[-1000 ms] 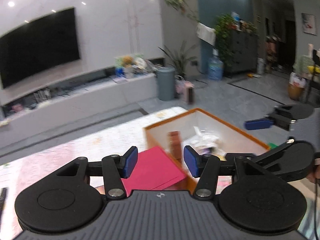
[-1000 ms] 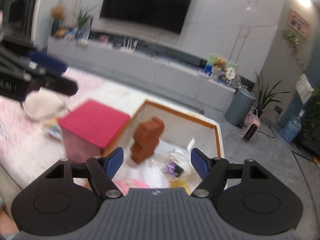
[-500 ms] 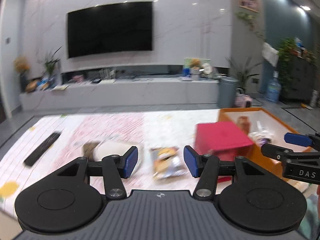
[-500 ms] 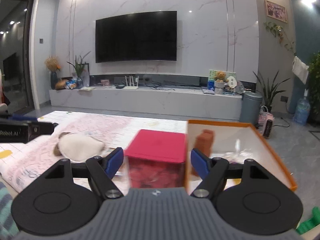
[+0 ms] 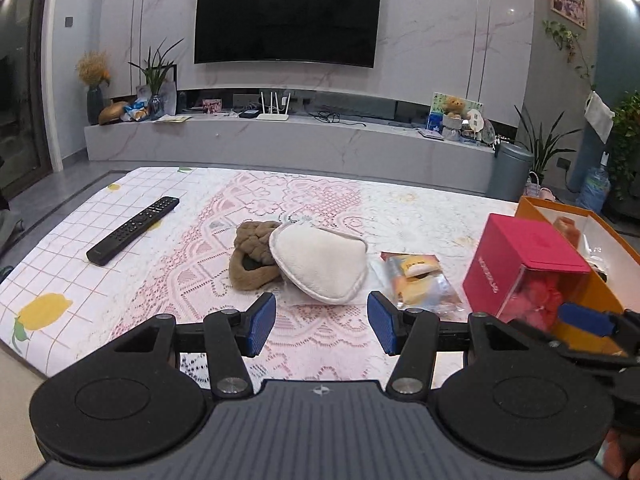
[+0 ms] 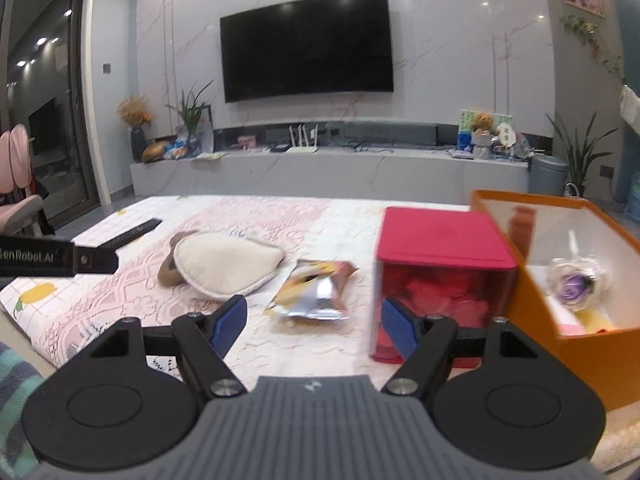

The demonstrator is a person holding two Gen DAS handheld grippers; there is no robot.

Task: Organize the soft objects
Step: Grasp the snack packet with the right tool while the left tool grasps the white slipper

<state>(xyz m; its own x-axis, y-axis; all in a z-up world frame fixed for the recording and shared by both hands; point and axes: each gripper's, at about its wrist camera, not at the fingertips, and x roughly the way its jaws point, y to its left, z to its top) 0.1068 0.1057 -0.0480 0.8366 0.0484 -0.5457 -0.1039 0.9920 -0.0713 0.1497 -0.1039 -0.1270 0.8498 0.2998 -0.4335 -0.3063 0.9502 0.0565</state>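
A cream fleece pad (image 5: pixel 320 266) (image 6: pixel 224 260) lies mid-table, overlapping a brown braided knit piece (image 5: pixel 252 260) (image 6: pixel 170 268). Right of them lies a snack packet (image 5: pixel 418 280) (image 6: pixel 314 290). My left gripper (image 5: pixel 322 328) is open and empty, hovering just in front of the cream pad. My right gripper (image 6: pixel 312 322) is open and empty too, with the snack packet beyond its gap. An orange box (image 5: pixel 600 292) (image 6: pixel 592 344) at the right holds a wrapped purple flower (image 6: pixel 578 286) and a brown item (image 6: pixel 520 226).
A red-lidded clear box (image 5: pixel 528 268) (image 6: pixel 440 276) stands against the orange box. A black remote (image 5: pixel 134 230) (image 6: pixel 134 232) lies at the table's far left. The lace tablecloth (image 5: pixel 320 208) covers the table. A TV and low cabinet line the back wall.
Both views swung left from the orange box toward the middle of the table and dipped lower. The cream pad and snack packet are now in front of the grippers. Both stayed open.
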